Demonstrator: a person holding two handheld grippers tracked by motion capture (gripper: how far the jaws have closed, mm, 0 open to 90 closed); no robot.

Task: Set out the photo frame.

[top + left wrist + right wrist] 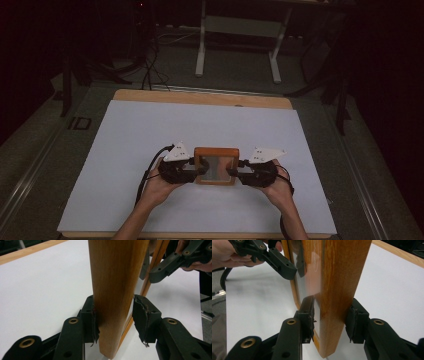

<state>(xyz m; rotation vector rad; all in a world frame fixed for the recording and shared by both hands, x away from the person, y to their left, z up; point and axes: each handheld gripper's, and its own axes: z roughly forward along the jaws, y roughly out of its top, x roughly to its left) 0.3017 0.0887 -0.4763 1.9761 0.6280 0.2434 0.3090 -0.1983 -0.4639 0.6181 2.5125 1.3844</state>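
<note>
A wooden picture frame [216,151] with a glass front stands on edge between my two grippers, near the front middle of the white table cover [200,125]. My left gripper [200,170] straddles the frame's left side rail [112,290]. One pad [94,320] lies against the wood and the other pad [141,315] stands a little off it, so the jaws are open. My right gripper [233,171] is shut on the right side rail [337,290], with both pads pressing on it [332,320]. A hand holds each gripper.
The white cover lies on a wooden table whose far edge [200,96] shows beyond it. Behind the table, on the dark floor, are white desk legs [201,55] and black cables [150,65]. The cover is bare to the left, the right and the back of the frame.
</note>
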